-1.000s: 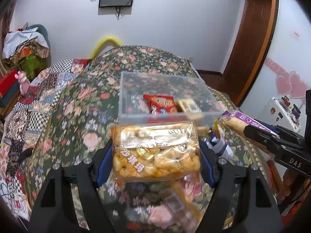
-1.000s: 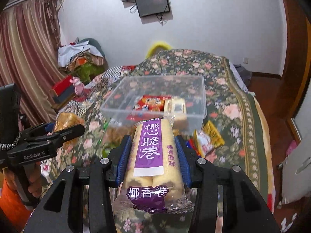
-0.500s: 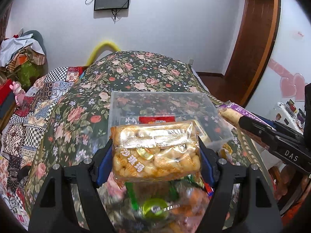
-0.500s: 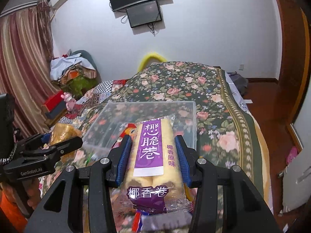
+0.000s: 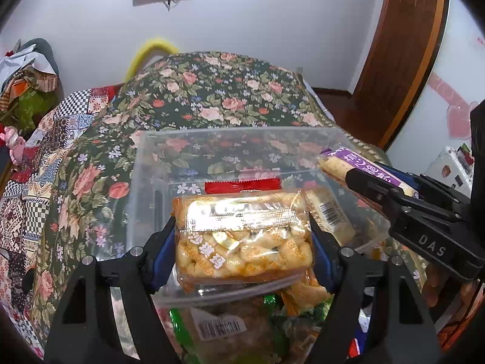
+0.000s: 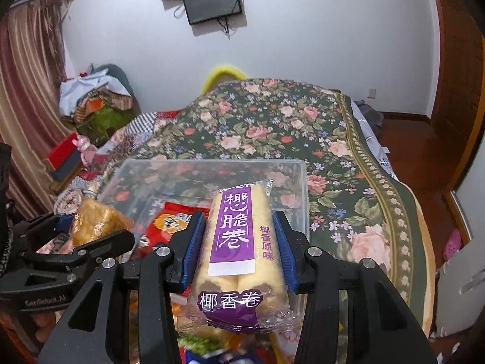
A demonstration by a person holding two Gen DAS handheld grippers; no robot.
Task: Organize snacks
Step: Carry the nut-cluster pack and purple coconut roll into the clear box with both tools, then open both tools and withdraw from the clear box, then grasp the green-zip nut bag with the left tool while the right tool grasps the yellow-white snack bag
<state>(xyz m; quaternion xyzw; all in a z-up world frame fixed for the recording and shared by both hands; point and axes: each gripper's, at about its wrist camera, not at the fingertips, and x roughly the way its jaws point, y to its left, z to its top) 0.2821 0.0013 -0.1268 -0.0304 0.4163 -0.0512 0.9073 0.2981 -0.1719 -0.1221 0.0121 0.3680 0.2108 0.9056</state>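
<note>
Left gripper [image 5: 242,236] clamps the puff bag [image 5: 244,238] at frame centre, right gripper [image 6: 239,239] squeezes the purple roll pack [image 6: 239,242], both over the clear box [image 5: 145,182]

Clear bin [image 5: 142,182] sits on the bed [image 5: 212,91], open top. In the left wrist view, puff bag [image 5: 242,236] sits between the left gripper [image 5: 242,242] fingers, over the bin's near edge. Inside the bin at 12 o'clock from the bag: a chip packet [image 5: 242,185]; at 2 o'clock, a cracker pack [image 5: 329,212]. Right gripper [image 6: 239,242] comes in from 3 o'clock, pinching the roll pack [image 6: 239,236] over the bin's right side. More snack packs [image 5: 230,327] lie before the bin at 6 o'clock. Wall screen [image 6: 212,0] at 12 o'clock, behind the bed.
</note>
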